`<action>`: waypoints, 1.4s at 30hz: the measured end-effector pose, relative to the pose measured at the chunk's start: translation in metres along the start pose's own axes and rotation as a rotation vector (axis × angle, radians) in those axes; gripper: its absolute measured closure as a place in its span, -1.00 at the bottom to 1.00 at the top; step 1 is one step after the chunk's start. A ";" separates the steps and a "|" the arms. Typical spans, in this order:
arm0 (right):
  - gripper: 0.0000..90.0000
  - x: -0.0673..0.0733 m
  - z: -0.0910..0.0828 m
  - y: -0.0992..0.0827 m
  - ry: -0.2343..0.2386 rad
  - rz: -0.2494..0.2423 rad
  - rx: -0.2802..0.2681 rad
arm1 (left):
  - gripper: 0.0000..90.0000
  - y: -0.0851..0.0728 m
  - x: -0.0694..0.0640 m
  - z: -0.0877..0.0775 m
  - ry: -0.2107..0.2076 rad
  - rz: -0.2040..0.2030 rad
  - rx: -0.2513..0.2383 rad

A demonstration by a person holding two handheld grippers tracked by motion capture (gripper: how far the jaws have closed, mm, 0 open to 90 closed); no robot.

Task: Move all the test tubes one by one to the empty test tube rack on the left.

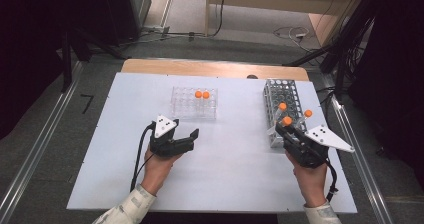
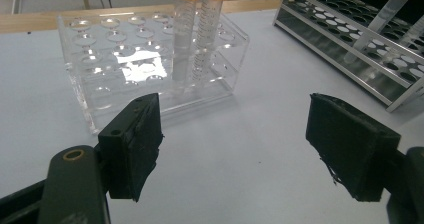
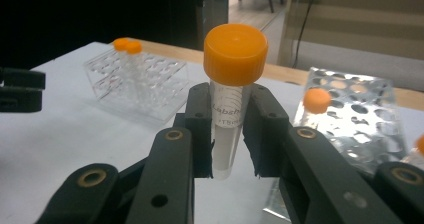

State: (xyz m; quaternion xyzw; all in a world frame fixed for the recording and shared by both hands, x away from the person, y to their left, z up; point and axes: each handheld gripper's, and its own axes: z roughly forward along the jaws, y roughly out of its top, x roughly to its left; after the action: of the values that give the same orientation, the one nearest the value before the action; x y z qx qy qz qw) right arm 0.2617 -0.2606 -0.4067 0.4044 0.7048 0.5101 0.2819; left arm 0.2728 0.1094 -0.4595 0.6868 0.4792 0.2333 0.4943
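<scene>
Tongs first, from the high view: the right tongs (image 1: 289, 126) are clamped on a tube (image 1: 286, 122) with an orange cap, just at the near end of the metal rack (image 1: 281, 96). The left tongs (image 1: 186, 140) stand apart with nothing between them, resting on the white tabletop (image 1: 235, 174) well to the left of the metal rack and just in front of the clear rack (image 1: 194, 104), which holds two orange-capped tubes.

From the left gripper view, the left tongs (image 2: 235, 151) gape wide over bare tabletop (image 2: 250, 129). The clear rack (image 2: 150, 59) sits just beyond them with its two tubes (image 2: 197, 34) upright side by side; the metal rack (image 2: 350, 39) lies to its right with tilted tubes in it.

From the right gripper view, the right tongs (image 3: 227, 134) grip the tube (image 3: 229, 109) upright by its clear body below the cap, lifted clear of the tabletop. The metal rack (image 3: 360, 114) lies just right of it, the clear rack (image 3: 145, 84) farther off to its left.
</scene>
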 end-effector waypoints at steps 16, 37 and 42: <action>0.59 0.041 0.043 -0.024 0.140 -0.046 0.115 | -0.47 0.007 -0.017 -0.006 -0.060 0.019 -0.027; 0.59 0.091 0.070 -0.025 0.244 -0.127 0.160 | -0.06 0.020 -0.063 -0.010 -0.235 0.138 -0.071; 0.59 0.101 0.074 -0.026 0.269 -0.147 0.170 | 0.09 0.018 -0.066 -0.007 -0.243 0.167 -0.061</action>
State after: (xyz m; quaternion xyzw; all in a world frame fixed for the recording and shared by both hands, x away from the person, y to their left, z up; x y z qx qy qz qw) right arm 0.2622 -0.1412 -0.4532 0.3024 0.8045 0.4760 0.1864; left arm 0.2467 0.0528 -0.4301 0.7320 0.3499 0.2031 0.5482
